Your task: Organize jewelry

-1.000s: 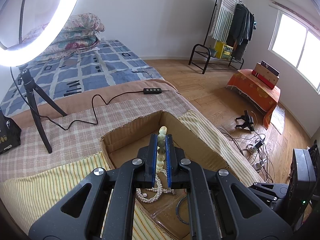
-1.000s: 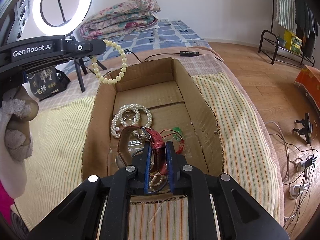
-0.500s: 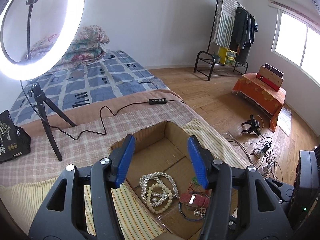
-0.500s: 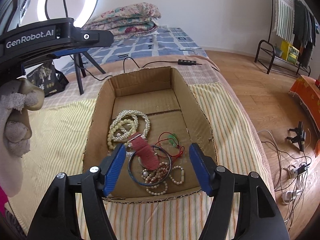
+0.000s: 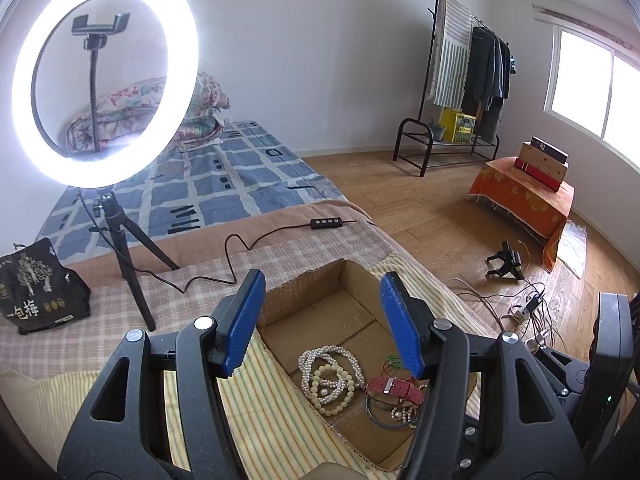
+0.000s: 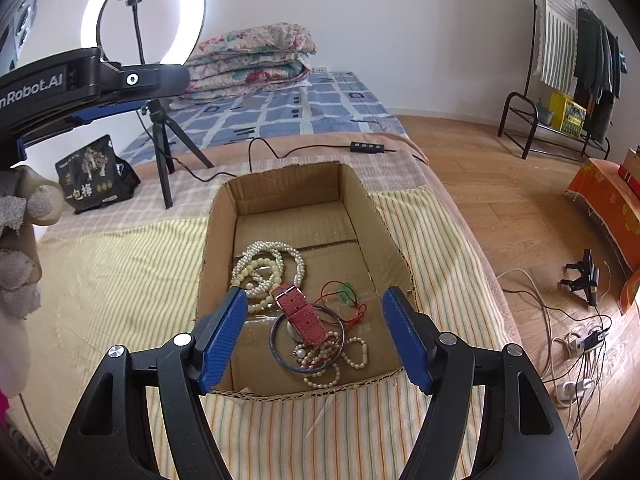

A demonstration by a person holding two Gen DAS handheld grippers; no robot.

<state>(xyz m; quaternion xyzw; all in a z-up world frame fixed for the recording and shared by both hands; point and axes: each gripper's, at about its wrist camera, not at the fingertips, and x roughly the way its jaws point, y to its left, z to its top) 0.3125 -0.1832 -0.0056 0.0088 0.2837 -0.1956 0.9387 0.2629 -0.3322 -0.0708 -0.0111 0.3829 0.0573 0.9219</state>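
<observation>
Right wrist view looks down into an open cardboard box [image 6: 392, 240] that sits on a striped yellow cloth [image 6: 120, 280] spread over the bed. The right hand-held gripper [image 6: 314, 334] hovers above the near end of the box with its blue-padded fingers spread wide and nothing between them. All the jewelry lies on the box floor. A white pearl necklace [image 6: 294, 256] is coiled toward the left wall, with a cream bead bracelet [image 6: 264, 270] lying across it. A red watch strap [image 6: 300, 312] lies just in front of these, its lower end resting over a dark blue bangle [image 6: 280, 354]. A tangle of small pearl strands [image 6: 332, 360] spills across the bangle toward the near wall, and a thin red cord with green beads [image 6: 344, 294] lies to the right of the strap.

The left wrist view shows the left hand-held gripper [image 5: 330, 322] raised over the box's left side, likewise spread open and empty. Between its fingers the same pearl necklace [image 5: 320, 360], bead bracelet [image 5: 332, 388] and red watch strap [image 5: 394, 386] are visible on the cardboard. Behind the box, a lit ring light [image 5: 106, 80] stands on a black tripod [image 5: 128, 248] on a checked blanket, next to a black printed bag [image 5: 38, 286].
</observation>
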